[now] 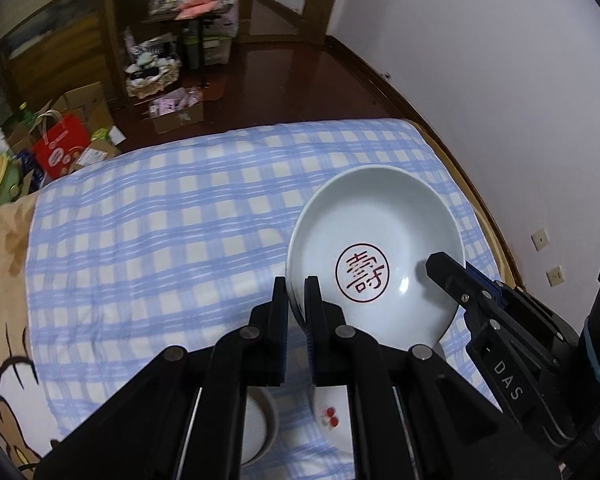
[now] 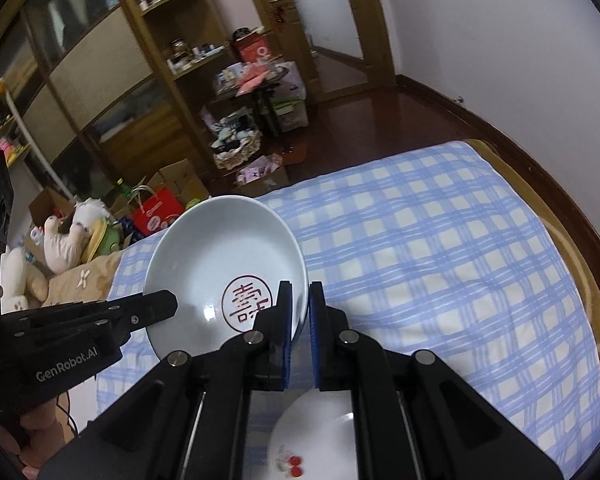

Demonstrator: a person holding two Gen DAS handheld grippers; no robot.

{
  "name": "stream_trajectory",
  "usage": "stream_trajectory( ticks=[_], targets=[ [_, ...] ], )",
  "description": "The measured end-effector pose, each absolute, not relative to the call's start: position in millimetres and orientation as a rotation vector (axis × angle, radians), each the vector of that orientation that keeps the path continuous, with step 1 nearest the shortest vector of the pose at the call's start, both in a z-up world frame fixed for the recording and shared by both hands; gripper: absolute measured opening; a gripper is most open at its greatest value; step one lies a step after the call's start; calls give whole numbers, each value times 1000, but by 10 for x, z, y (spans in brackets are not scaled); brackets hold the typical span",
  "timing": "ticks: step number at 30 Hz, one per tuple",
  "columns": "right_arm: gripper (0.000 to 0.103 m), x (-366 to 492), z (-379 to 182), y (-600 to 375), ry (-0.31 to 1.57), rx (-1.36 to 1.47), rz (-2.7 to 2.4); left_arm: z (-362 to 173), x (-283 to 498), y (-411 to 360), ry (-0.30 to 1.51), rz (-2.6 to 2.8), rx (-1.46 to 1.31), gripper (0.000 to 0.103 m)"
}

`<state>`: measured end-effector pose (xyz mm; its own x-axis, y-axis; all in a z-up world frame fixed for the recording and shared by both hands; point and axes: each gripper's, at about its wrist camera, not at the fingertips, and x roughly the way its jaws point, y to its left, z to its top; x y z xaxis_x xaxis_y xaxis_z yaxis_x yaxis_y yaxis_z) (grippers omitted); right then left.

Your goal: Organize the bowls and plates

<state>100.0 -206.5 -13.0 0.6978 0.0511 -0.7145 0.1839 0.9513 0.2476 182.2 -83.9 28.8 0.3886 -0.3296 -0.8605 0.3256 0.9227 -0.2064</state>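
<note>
Both grippers pinching one pale shallow bowl (image 1: 380,236) above a bed.
Left gripper (image 1: 296,292) clamps the bowl's left rim between nearly closed jaws; right gripper (image 2: 300,300) grips the opposite rim likewise, each appearing in the other's view. Bowl, marked with a red circled character (image 1: 363,273), hangs tilted over the blue checked bedspread (image 1: 160,220). Beneath the fingers lie a white cherry-patterned plate (image 2: 312,440) and a small white bowl (image 1: 260,424).
</note>
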Motion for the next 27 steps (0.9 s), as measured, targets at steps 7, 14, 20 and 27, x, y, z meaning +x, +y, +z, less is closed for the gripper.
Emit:
stream_trajectory(
  ticks=[7,14,20,27],
  targets=[
    [9,879,-28,-1648,796,266,-35,388,1594,-387,1072,-374,-40,8],
    [9,732,25,-1312,792,229,-3,418,1364,-87,1064,-349,-49,8],
    [9,630,-6,-1165,802,234,27,420,1195,96,1059,-328,-66,8],
    [9,530,-100,-1036,819,244,48,374,1057,242,1063,-308,-76,8]
  ],
)
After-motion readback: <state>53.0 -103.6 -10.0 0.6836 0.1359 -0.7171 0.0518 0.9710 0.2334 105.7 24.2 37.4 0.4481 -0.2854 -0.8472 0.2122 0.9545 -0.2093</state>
